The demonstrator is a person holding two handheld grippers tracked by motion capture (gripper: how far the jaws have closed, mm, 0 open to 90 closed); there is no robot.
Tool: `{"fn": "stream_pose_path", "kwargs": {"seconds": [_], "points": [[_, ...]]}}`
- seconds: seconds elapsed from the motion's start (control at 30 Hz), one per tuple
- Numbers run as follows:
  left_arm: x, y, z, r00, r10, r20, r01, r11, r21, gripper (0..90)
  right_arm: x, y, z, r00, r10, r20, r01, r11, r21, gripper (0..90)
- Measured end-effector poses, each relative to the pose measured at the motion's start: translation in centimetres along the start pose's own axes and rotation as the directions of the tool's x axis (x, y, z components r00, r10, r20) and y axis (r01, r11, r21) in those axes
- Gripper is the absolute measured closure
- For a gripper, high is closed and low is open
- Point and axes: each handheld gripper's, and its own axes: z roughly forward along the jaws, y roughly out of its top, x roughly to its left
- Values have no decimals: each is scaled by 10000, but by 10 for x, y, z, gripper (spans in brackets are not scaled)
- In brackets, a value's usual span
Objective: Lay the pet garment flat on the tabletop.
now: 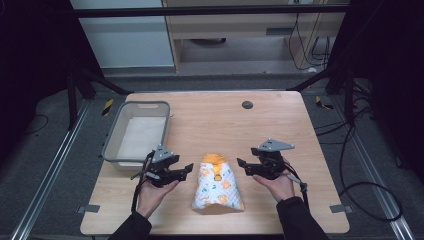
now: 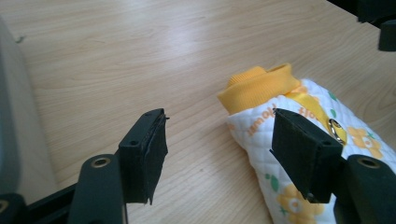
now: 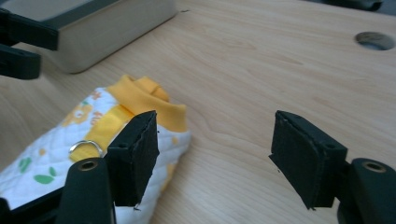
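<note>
A small white quilted garment with an orange collar (image 1: 218,187) is laid flat at lower centre of the wooden table (image 1: 280,125). It is flanked by the left gripper (image 1: 186,169) and right gripper (image 1: 242,164), jaws spread wide and empty, seemingly poised for a two-sided grasp. A grey plastic bin (image 1: 116,135) is seen empty at centre left, probably the destination.

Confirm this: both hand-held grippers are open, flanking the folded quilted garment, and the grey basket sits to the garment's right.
Wrong side. The grey basket sits to the left of the quilted garment, as the high view shows. The left hand-held gripper and right hand-held gripper are open, flanking it.

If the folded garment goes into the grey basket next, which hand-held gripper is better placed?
Probably the left hand-held gripper: open beside the quilted white-and-orange folded garment and nearer the grey mesh basket than the right hand-held gripper.
</note>
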Motion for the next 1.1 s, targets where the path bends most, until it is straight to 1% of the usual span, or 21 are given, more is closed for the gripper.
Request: {"fn": "stream_pose_path", "kwargs": {"seconds": [0.03, 0.07, 0.1, 0.13, 0.17, 0.2, 0.3, 0.33, 0.4, 0.5, 0.53, 0.57, 0.63, 0.7, 0.83, 0.87, 0.9, 0.93, 1.0, 1.07, 1.1], "points": [[-2, 0, 2, 10000, 39, 49, -39, 10000, 53, 355, 3, 0, 5, 9998, 84, -202, -82, 9999, 68, 344], [-3, -1, 3, 9999, 58, 83, -58, 10000, 72, 355, 3, 0, 5, 9998, 84, -202, -82, 9999, 68, 344], [-4, -1, 6, 9998, 137, 139, -139, 9997, 181, 356, 4, -1, 7, 9997, 15, -256, -13, 10000, 94, 351], [-5, -1, 8, 9998, 136, 159, -140, 9996, 229, 358, 5, -1, 10, 9995, -33, -316, 39, 9998, 185, 360], [-5, -1, 9, 9997, 111, 226, -118, 9995, 293, 367, 8, -3, 16, 9988, -97, -478, 111, 9995, 292, 378], [-6, -2, 11, 9994, 130, 312, -140, 9994, 312, 367, 8, -3, 16, 9988, -97, -478, 111, 9995, 292, 378], [-11, -2, 15, 9984, 267, 504, -288, 9987, 412, 378, 10, -5, 21, 9975, -117, -692, 147, 9990, 421, 408], [-13, -2, 17, 9977, 370, 565, -398, 9980, 499, 379, 12, -6, 22, 9971, -91, -755, 130, 9986, 506, 426], [-16, -2, 20, 9973, 368, 641, -407, 9973, 612, 382, 13, -8, 25, 9960, -114, -884, 170, 9979, 622, 445], [-19, -4, 26, 9959, 496, 762, -559, 9950, 826, 392, 17, -10, 29, 9938, -215, -1093, 306, 9961, 823, 468], [-20, -5, 28, 9955, 504, 803, -575, 9944, 884, 398, 18, -11, 30, 9925, -324, -1179, 429, 9952, 881, 482], [-21, -6, 30, 9956, 447, 823, -522, 9944, 914, 405, 19, -12, 31, 9913, -268, -1287, 398, 9942, 996, 494], [-22, -9, 34, 9954, 463, 840, -551, 9930, 1049, 419, 19, -14, 33, 9893, -205, -1447, 369, 9931, 1113, 523], [-23, -11, 37, 9947, 429, 936, -537, 9918, 1163, 442, 19, -16, 35, 9888, -114, -1491, 313, 9908, 1319, 547], [-23, -13, 39, 9931, 280, 1138, -423, 9912, 1251, 516, 19, -19, 39, 9856, -104, -1686, 377, 9864, 1598, 607], [-22, -14, 40, 9916, 249, 1266, -419, 9901, 1339, 544, 20, -20, 40, 9845, -82, -1751, 381, 9850, 1684, 634], [-22, -14, 41, 9909, 219, 1326, -407, 9892, 1409, 600, 21, -21, 41, 9819, -83, -1892, 426, 9831, 1781, 681], [-23, -15, 42, 9907, 239, 1341, -438, 9882, 1470, 600, 21, -21, 41, 9819, -83, -1892, 426, 9831, 1781, 681], [-24, -16, 43, 9904, 327, 1343, -526, 9877, 1474, 624, 21, -22, 41, 9809, 4, -1946, 364, 9820, 1855, 727], [-23, -15, 43, 9900, 220, 1390, -430, 9878, 1498, 652, 20, -22, 41, 9792, 77, -2027, 325, 9805, 1940, 785], [-22, -16, 43, 9897, 124, 1426, -341, 9880, 1507, 682, 19, -22, 42, 9767, 188, -2139, 246, 9798, 1985, 811]]}}
